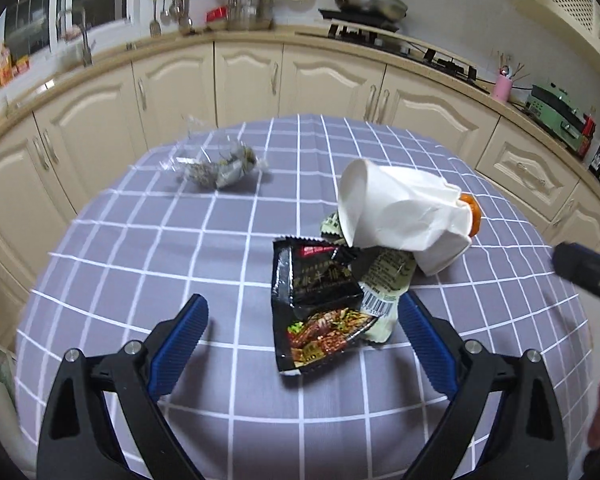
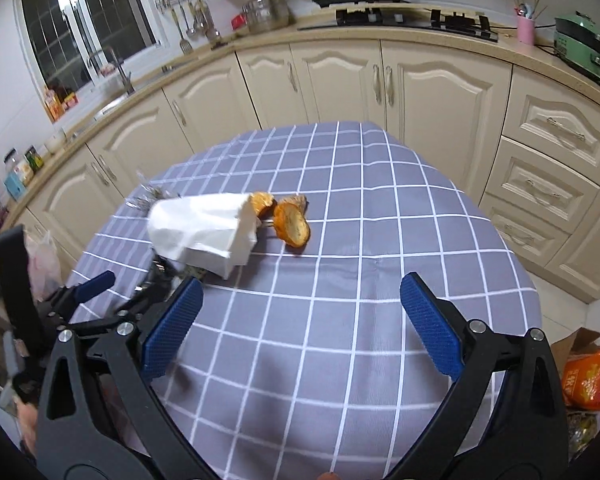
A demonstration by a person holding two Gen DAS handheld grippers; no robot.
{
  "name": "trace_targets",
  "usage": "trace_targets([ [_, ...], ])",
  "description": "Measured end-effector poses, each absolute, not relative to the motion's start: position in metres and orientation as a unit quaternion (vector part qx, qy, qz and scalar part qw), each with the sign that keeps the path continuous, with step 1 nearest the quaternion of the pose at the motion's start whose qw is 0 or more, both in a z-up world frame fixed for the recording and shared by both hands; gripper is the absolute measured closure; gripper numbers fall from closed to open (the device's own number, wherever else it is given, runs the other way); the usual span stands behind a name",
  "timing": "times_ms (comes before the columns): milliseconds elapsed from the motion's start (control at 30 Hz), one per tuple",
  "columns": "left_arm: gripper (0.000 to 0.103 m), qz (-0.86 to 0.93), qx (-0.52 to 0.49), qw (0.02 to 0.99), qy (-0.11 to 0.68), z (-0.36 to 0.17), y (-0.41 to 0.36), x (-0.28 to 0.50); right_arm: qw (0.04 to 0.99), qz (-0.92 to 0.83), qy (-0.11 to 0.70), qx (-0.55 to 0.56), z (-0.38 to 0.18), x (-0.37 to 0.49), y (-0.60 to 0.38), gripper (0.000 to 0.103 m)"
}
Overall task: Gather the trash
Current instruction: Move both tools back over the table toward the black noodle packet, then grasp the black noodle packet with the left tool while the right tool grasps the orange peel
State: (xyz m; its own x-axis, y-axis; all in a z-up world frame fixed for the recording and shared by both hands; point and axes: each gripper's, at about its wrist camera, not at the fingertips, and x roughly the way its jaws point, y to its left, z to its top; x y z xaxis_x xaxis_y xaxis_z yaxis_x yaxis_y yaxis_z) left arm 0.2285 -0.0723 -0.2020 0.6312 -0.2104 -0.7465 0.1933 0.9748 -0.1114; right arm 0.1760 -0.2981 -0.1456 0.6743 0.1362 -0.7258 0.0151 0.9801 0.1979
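Observation:
On the checked tablecloth (image 1: 148, 248) lie a black snack wrapper (image 1: 316, 312), a pale green wrapper (image 1: 384, 280) under it, a crushed white paper cup (image 1: 400, 216) and a crumpled clear plastic wrapper (image 1: 220, 166). Orange peel (image 2: 292, 224) lies beside the cup (image 2: 204, 232) in the right wrist view. My left gripper (image 1: 302, 336) is open, its jaws on either side of the black wrapper, just above the table. My right gripper (image 2: 300, 320) is open and empty over bare cloth, nearer than the peel.
Cream kitchen cabinets (image 1: 252, 76) and a counter with a stove (image 1: 400, 44) curve behind the table. A pink plastic bag (image 2: 40, 260) hangs at the table's left. An orange bag (image 2: 592, 376) and a cardboard box sit on the floor at right.

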Motion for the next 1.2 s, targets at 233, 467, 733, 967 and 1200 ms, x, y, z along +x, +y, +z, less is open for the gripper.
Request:
trace_targets([
  [233, 0.037, -0.12, -0.022, 0.896, 0.428, -0.209, -0.069, 0.239, 0.905, 0.025, 0.414, 0.098, -0.16, 0.202, -0.298, 0.006],
  [467, 0.056, -0.144, -0.068, 0.893, 0.422, -0.209, -0.058, 0.24, 0.905, 0.022, 0.415, 0.089, -0.163, 0.229, -0.291, 0.025],
  [733, 0.064, -0.156, -0.099, 0.894, 0.408, -0.208, -0.05, 0.236, 0.896, 0.039, 0.432, 0.098, -0.18, 0.244, -0.282, 0.082],
  [967, 0.071, -0.155, -0.104, 0.897, 0.401, -0.206, -0.047, 0.232, 0.905, 0.013, 0.411, 0.108, -0.168, 0.207, -0.297, 0.088],
  [1200, 0.09, -0.164, -0.107, 0.901, 0.388, -0.201, -0.045, 0.228, 0.92, -0.017, 0.377, 0.106, -0.142, 0.163, -0.321, 0.094],
])
